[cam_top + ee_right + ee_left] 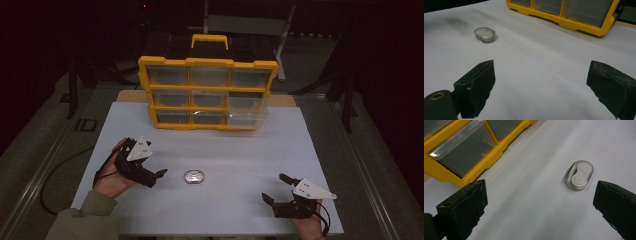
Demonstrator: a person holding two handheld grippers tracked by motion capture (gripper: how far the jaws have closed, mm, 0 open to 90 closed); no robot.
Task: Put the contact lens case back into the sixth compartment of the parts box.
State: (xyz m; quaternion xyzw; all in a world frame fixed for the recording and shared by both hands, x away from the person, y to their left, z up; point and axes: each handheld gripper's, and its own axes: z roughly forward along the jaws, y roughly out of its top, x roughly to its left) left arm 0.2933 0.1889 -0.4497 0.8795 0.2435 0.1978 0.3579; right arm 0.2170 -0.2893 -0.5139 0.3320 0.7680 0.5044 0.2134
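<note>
A small clear oval case with a white insert lies flat on the white table board, a little left of centre. My left gripper is just to its left, open, its jaws pointing at the case. In the left gripper view the case lies ahead, near the right jaw of the left gripper, with nothing between the jaws. My right gripper is open near the front right edge, well apart from the case. In the right gripper view the case sits far off at upper left, beyond the open right gripper.
A yellow organiser with clear drawers stands upright at the back of the board. Its lower right drawer is pulled partly out. The organiser frame also appears at upper left in the left gripper view, and the organiser across the top of the right gripper view.
</note>
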